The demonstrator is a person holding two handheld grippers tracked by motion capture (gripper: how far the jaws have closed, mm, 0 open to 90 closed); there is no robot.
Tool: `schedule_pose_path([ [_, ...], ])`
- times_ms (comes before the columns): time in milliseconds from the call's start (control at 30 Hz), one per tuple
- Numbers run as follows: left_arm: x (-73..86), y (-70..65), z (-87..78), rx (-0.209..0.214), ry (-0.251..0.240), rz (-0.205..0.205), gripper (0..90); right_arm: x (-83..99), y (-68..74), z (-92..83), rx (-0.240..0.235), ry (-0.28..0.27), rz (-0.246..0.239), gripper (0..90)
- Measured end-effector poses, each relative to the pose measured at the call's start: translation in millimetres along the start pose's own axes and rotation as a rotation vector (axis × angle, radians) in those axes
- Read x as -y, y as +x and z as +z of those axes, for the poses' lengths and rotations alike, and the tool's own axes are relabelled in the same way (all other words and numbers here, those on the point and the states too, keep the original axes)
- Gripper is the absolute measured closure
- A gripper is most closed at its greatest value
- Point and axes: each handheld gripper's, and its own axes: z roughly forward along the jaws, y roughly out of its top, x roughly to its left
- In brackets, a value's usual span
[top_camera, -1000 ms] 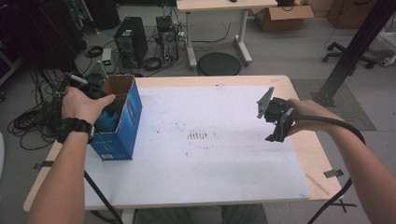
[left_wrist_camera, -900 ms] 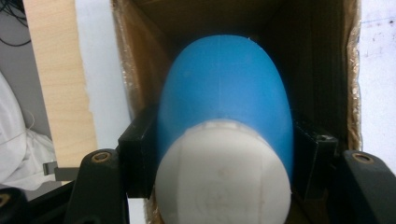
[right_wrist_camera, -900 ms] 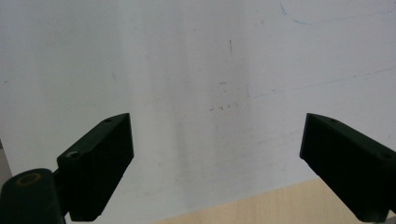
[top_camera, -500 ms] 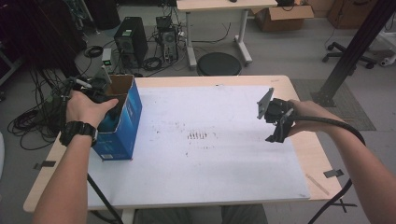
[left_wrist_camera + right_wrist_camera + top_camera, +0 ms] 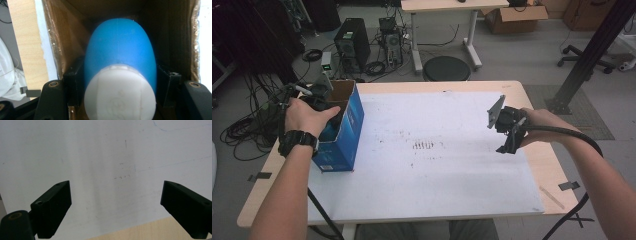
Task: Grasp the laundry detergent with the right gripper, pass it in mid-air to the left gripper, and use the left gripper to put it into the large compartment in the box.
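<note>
Left gripper (image 5: 120,82): jaws pressed against both sides of a rounded blue plastic bottle with a white cap (image 5: 120,62), cap end nearest the camera. The bottle sits inside an open-topped blue cardboard box with a brown inner lining (image 5: 343,130), its body pointing into the box. In the high view the left hand (image 5: 307,117) reaches into the box opening at the left edge of the white sheet covering the wooden table (image 5: 437,165).

Right gripper (image 5: 116,207): jaws spread wide with nothing between them, only bare white sheet beneath. In the high view it hovers near the right edge of the sheet, well apart from the box.
</note>
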Motion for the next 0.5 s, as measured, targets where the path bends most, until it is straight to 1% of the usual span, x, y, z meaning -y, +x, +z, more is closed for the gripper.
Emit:
schedule_pose_path([
  [67,-0.7,-0.9,-0.7,0.009,0.001,0.001,37.5,0.0,0.2,0.4,-0.001,0.001,-0.003,9.6],
  [200,-1.8,-3.4,-0.8,0.008,0.006,-0.002,37.3,0.3,0.5,0.7,0.0,0.003,-0.002,9.6],
  [267,-2.2,-3.3,-0.8,0.006,0.009,0.007,37.2,0.7,0.6,0.6,-0.001,0.004,-0.004,9.6],
  [367,-2.0,-4.0,-1.0,0.008,0.013,0.007,37.0,1.8,1.1,0.5,0.0,0.008,0.003,9.6],
  [400,-1.8,-4.6,-1.1,0.008,0.015,0.002,36.0,2.0,0.9,0.3,0.0,0.007,0.001,9.6],
  [467,-1.9,-4.6,-1.7,0.005,0.015,0.006,34.7,2.2,0.8,0.0,-0.001,0.006,-0.001,9.6],
  [500,-1.9,-4.6,-1.9,0.006,0.016,0.005,32.4,2.3,1.2,-0.3,0.0,0.007,0.004,9.6],
])
